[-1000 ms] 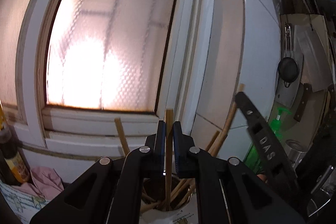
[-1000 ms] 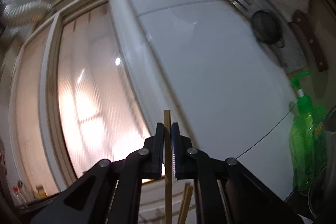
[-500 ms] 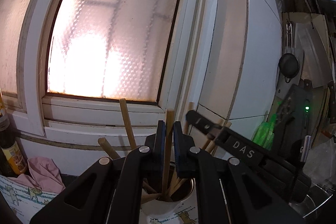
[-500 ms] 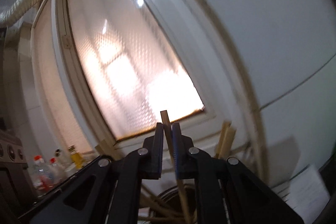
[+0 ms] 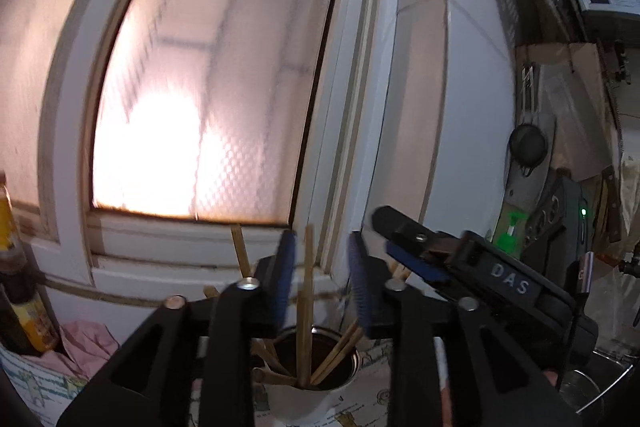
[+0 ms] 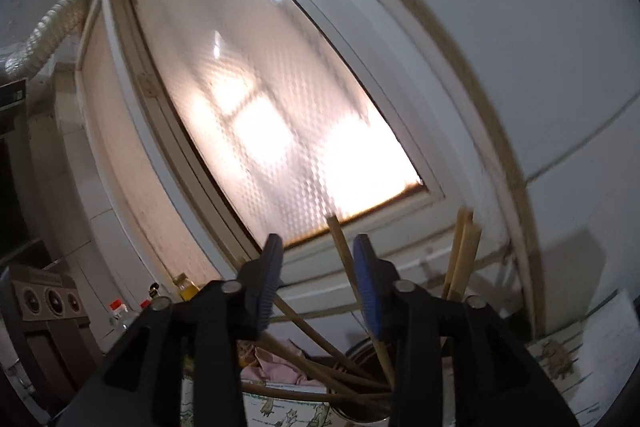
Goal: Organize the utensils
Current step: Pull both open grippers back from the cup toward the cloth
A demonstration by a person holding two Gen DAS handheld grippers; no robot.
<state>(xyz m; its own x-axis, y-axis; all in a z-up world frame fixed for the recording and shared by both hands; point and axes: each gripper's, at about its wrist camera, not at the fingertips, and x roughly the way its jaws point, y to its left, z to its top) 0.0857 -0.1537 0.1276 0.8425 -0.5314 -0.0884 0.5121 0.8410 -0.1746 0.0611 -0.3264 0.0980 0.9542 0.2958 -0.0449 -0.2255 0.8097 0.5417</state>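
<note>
Above the white printed utensil cup [image 5: 308, 401], the left gripper [image 5: 320, 277] points forward and slightly down toward the frosted glass window [image 5: 192, 99], its black jaws spread wide with the blue pads [image 5: 285, 279] apart. A pale wooden chopstick [image 5: 306, 307] stands nearly upright in the gap between them, nearer the pad at nine o'clock, though blur hides whether it touches; its lower end rests inside the cup among other wooden chopsticks [image 5: 338, 353] that fan toward three o'clock. Another stick [image 5: 241, 253] leans toward eleven o'clock behind the left pad.

The right gripper [image 5: 404, 247] enters the left view from three o'clock, tilted so its tip aims toward ten o'clock, close beside the left gripper's right pad. In its own view the right gripper [image 6: 318, 285] looks up at the window with jaws wide, and a wooden chopstick [image 6: 348, 267] slants between them, top toward eleven o'clock, close against the blue pad [image 6: 366, 287] at three o'clock, its foot dropping into the cup [image 6: 356, 407]. Two more sticks [image 6: 460, 255] rise at two o'clock. A pink cloth [image 5: 86, 341] lies on the counter at eight o'clock of the cup.
</note>
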